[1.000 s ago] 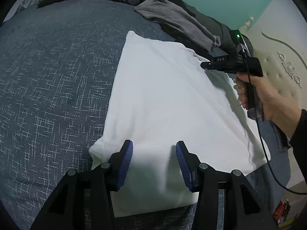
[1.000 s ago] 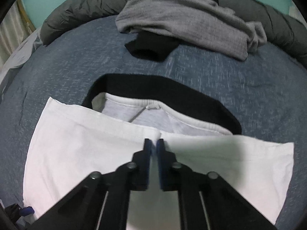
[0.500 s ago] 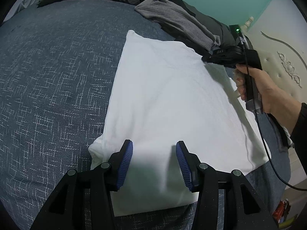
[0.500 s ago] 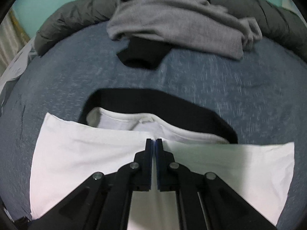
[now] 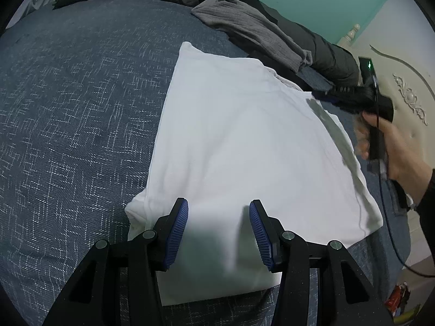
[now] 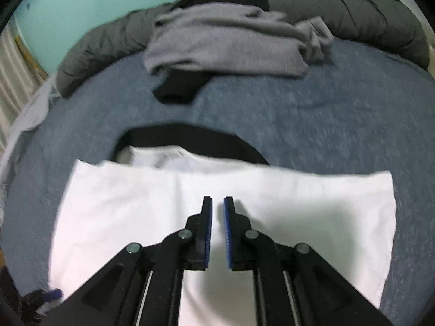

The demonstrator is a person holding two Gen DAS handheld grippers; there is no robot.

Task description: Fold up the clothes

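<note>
A white garment (image 5: pixel 244 149) lies folded flat on the blue bed cover (image 5: pixel 68 95). My left gripper (image 5: pixel 218 212) hovers open over its near edge, with nothing between the pads. A person's hand (image 5: pixel 394 146) holds my right gripper (image 5: pixel 320 95) at the garment's far right edge. In the right wrist view the right gripper (image 6: pixel 217 206) sits over the white garment (image 6: pixel 272 203). Its jaws are opening, with a narrow gap and no cloth between them. A black garment (image 6: pixel 190 138) shows under the white one's far edge.
A crumpled grey garment (image 5: pixel 250 35) lies at the far side of the bed on a black piece (image 6: pixel 179 87). A dark grey duvet (image 6: pixel 353 8) lines the back. A cream headboard (image 5: pixel 407 95) stands at the right.
The right gripper has drawn back from the white garment's far edge and its jaws have parted slightly. The left gripper has kept still.
</note>
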